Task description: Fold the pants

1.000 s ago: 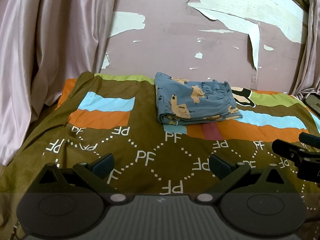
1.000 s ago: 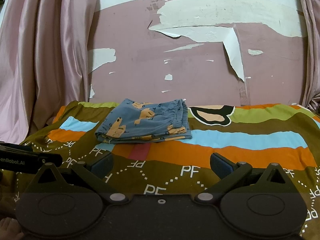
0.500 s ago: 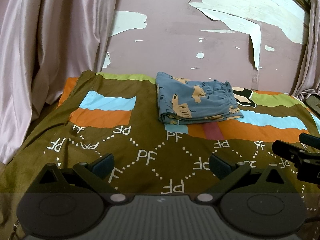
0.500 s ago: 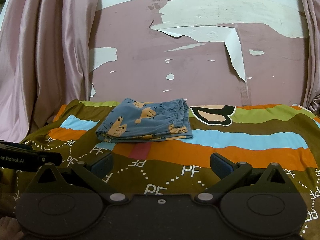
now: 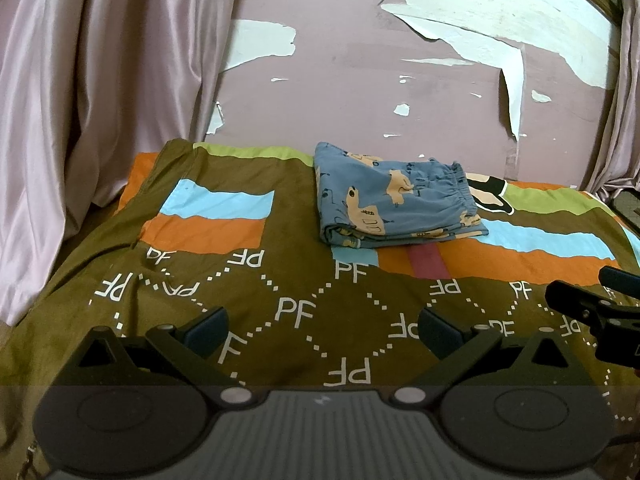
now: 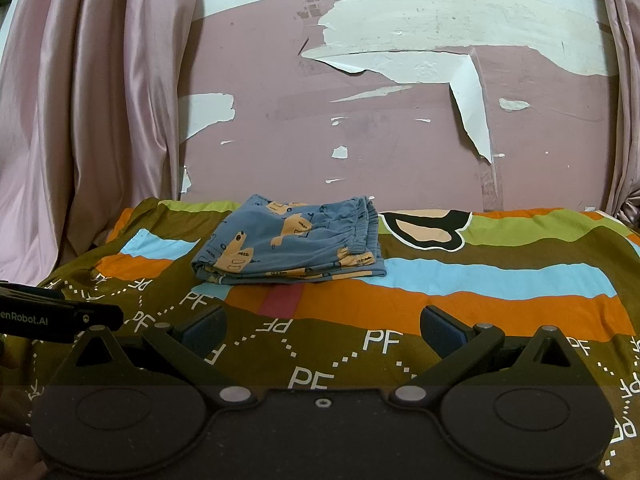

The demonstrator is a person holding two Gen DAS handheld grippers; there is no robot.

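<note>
A peeling pink wall point(image 6: 400, 128) and satin curtains point(image 5: 100, 92) frame a bed spread with a brown, orange and blue patterned sheet point(image 5: 304, 312); toward its far side, near the wall, lie the blue printed pants point(image 5: 394, 200), folded into a compact stack with the elastic waistband to the right and the fold to the left. Both tools hang low over the near edge, well apart from the garment; the left gripper point(image 5: 322, 328) stands wide open and holds nothing; the right gripper point(image 6: 322, 328) is likewise spread and empty. The folding looks finished, so the risk now lies in any further touch; a finger catching the loose front layers could drag the stack open; a tug on the sheet, which wrinkles at the left, could shift the bundle and spoil its edges.
</note>
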